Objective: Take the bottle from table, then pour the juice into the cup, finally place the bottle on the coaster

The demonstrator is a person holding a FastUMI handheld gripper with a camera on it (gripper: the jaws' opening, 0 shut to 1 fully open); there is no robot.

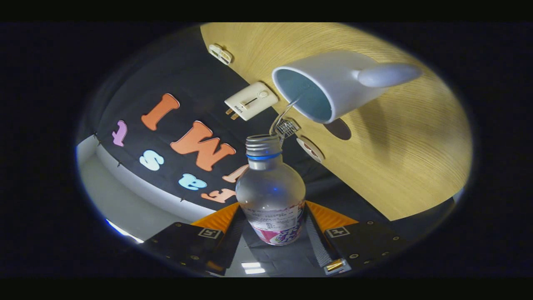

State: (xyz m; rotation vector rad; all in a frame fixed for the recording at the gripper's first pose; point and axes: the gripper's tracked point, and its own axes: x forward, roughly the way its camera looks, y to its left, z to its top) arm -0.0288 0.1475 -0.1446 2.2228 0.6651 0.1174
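My gripper (272, 227) is shut on a clear plastic bottle (270, 187) with a pink-and-white label, one finger pressing on each side of its lower body. The bottle has no cap, and its threaded neck with a blue ring points ahead toward the cup. The view is rolled hard over, so the bottle is tipped. A thin clear stream runs from the bottle's mouth into the white cup (333, 83), which has a blue inside and a handle, and stands on the wooden table (408, 146) just beyond the bottle. A round dark coaster (338, 129) lies by the cup's base.
A cream-white plug adapter (252, 100) lies at the table's edge near the cup. A small white clip-like item (220, 54) sits farther along that edge. A small round disc (310, 149) lies close to the bottle's mouth. Beyond the table hangs the booth's black wall.
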